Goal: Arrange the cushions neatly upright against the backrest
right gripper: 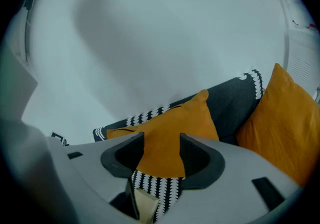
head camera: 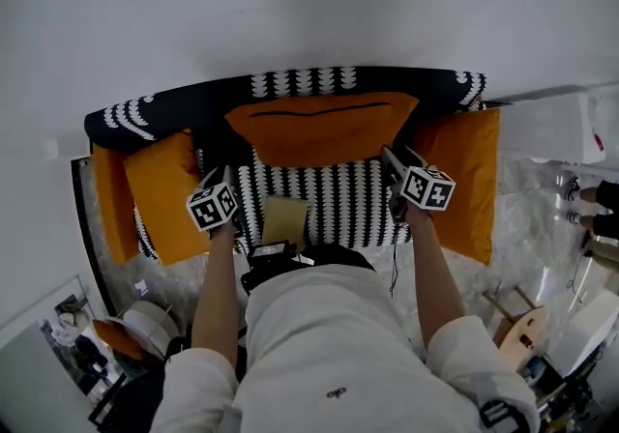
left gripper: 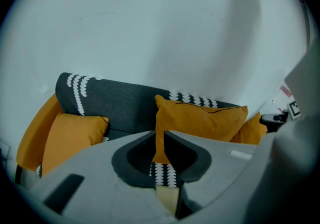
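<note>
An orange cushion [head camera: 324, 127] stands upright in the middle of the black-and-white sofa's backrest [head camera: 290, 83]. A second orange cushion [head camera: 169, 194] leans at the left end and a third [head camera: 464, 180] at the right end. My left gripper [head camera: 215, 175] hovers over the seat, short of the middle cushion [left gripper: 200, 123]. Its jaws [left gripper: 160, 135] stand a narrow slit apart, with nothing in them. My right gripper [head camera: 387, 153] is near the middle cushion's right lower corner. The right gripper [right gripper: 162, 140] is open and frames that cushion [right gripper: 175, 120] without touching it.
A tan flat piece [head camera: 285, 220] lies on the patterned seat between the grippers. An orange pad [head camera: 111, 199] covers the left armrest. A white cabinet [head camera: 551, 127] stands right of the sofa, and a wooden stool [head camera: 527, 325] is at the lower right. A white wall is behind.
</note>
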`<move>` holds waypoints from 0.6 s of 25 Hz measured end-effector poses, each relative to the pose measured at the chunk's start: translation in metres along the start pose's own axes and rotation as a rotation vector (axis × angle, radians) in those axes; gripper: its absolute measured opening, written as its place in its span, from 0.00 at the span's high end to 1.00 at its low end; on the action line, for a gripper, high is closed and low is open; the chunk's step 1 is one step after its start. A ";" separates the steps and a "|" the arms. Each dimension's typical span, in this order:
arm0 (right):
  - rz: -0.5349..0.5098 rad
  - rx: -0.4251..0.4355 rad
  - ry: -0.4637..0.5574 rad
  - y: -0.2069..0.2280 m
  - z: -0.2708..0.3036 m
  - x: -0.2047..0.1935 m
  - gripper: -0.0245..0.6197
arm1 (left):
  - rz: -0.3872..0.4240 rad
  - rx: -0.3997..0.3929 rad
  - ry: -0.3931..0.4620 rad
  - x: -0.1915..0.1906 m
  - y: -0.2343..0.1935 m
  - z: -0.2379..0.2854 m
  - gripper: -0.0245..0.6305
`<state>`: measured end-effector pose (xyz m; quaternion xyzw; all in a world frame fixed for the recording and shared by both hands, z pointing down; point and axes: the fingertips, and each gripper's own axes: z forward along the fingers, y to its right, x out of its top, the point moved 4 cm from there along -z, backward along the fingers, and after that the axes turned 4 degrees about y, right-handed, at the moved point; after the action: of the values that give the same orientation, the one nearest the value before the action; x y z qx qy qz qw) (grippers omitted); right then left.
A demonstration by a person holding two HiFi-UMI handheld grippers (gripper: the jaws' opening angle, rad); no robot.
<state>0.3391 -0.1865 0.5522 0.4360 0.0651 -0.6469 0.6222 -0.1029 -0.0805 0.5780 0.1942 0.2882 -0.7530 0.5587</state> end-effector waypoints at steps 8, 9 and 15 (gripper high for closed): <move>-0.029 0.123 -0.064 -0.054 -0.024 -0.051 0.63 | -0.105 0.065 0.034 -0.055 -0.044 -0.085 0.88; -0.020 0.140 -0.064 -0.059 -0.025 -0.055 0.63 | -0.127 0.080 0.043 -0.061 -0.050 -0.095 0.88; -0.032 0.214 -0.094 -0.100 -0.030 -0.091 0.68 | -0.213 0.122 0.091 -0.102 -0.089 -0.153 0.88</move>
<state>0.2532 -0.0778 0.5465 0.4679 -0.0267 -0.6799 0.5640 -0.1619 0.1118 0.5438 0.2302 0.2859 -0.8146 0.4491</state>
